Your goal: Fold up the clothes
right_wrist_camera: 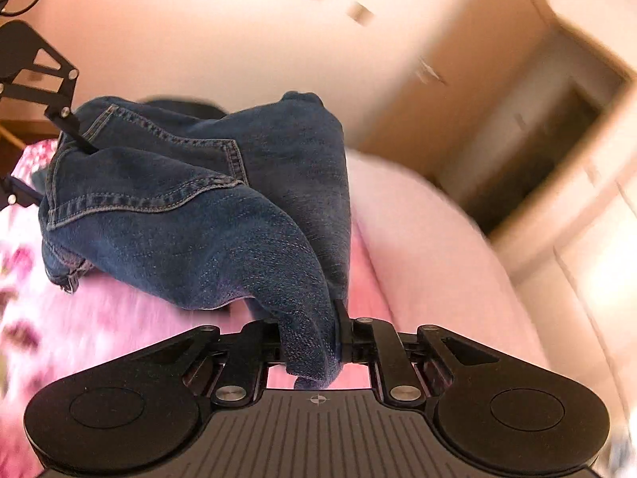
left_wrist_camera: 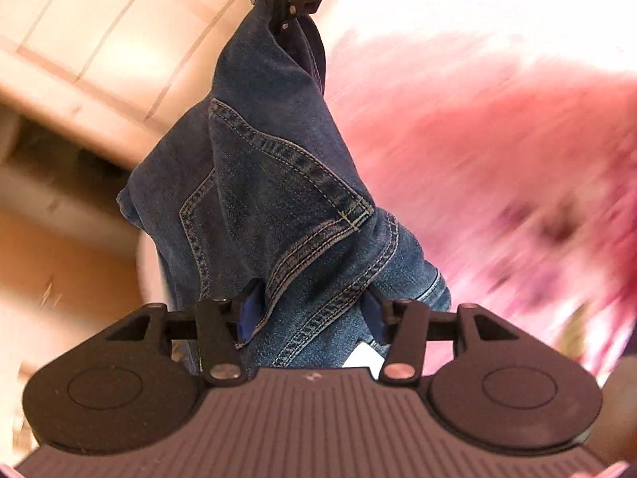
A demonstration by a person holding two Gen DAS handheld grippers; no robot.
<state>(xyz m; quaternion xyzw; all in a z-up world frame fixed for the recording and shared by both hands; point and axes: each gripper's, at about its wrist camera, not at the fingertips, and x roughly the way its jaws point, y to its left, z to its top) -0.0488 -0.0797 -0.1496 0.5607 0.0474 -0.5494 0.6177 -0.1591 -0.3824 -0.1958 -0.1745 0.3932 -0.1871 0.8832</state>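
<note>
Jeans between both tools, "DAS" lettering

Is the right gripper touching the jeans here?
Touching. The right wrist view shows the right gripper with both fingers closed on a bunched fold of the jeans.

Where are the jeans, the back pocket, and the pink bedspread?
jeans (right_wrist_camera: 223,231): right wrist view, on the bunched denim.
back pocket (left_wrist_camera: 262,183): left wrist view, on its stitched panel.
pink bedspread (left_wrist_camera: 497,127): left wrist view, on a blurred bare stretch.
</note>
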